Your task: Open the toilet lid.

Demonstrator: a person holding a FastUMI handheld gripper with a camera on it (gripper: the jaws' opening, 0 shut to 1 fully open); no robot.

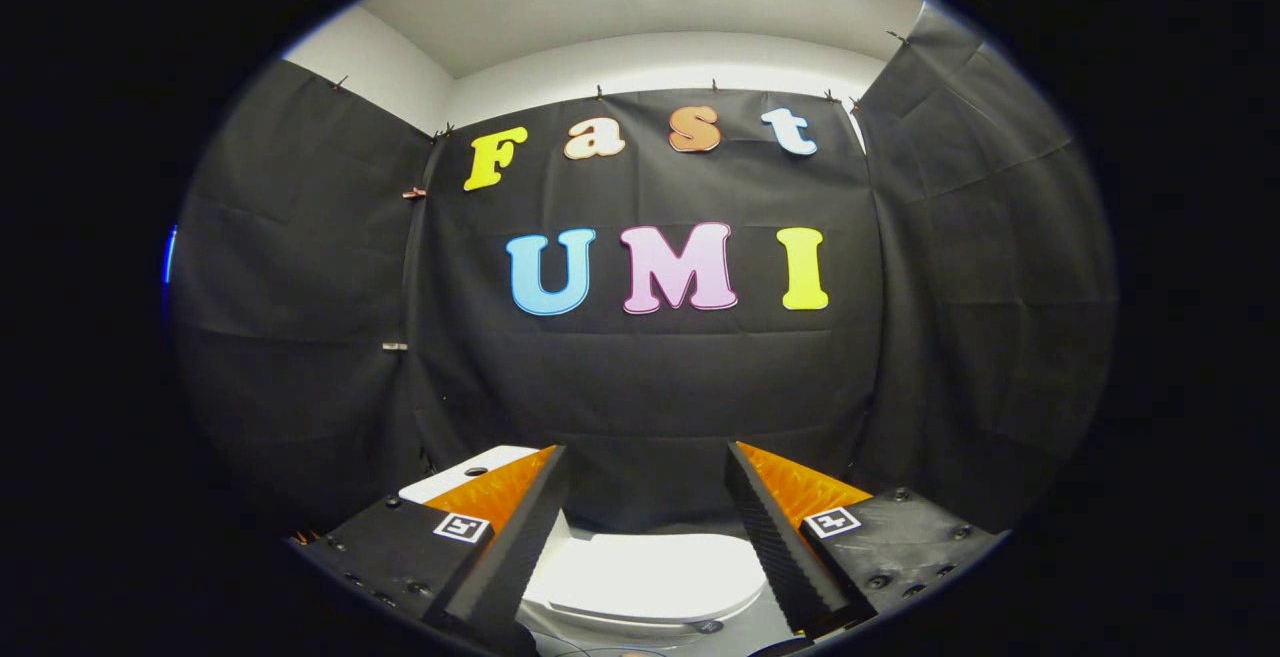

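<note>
A white toilet stands low against the black cloth wall, its lid [655, 574] lying flat and closed over the bowl. The lid shows through the gap between my two fingers, below and ahead of them. A corner of the white tank top [470, 472] with a small dark button hole peeks out behind the left finger [515, 537]. My gripper [648, 462] is open wide, black ribbed pads facing each other with orange backing, holding nothing. It hovers above the toilet and touches nothing.
Black cloth walls [650, 377] close in on the back and both sides. A white ceiling [640, 7] runs above them. Grey floor [760, 632] shows just in front of the bowl.
</note>
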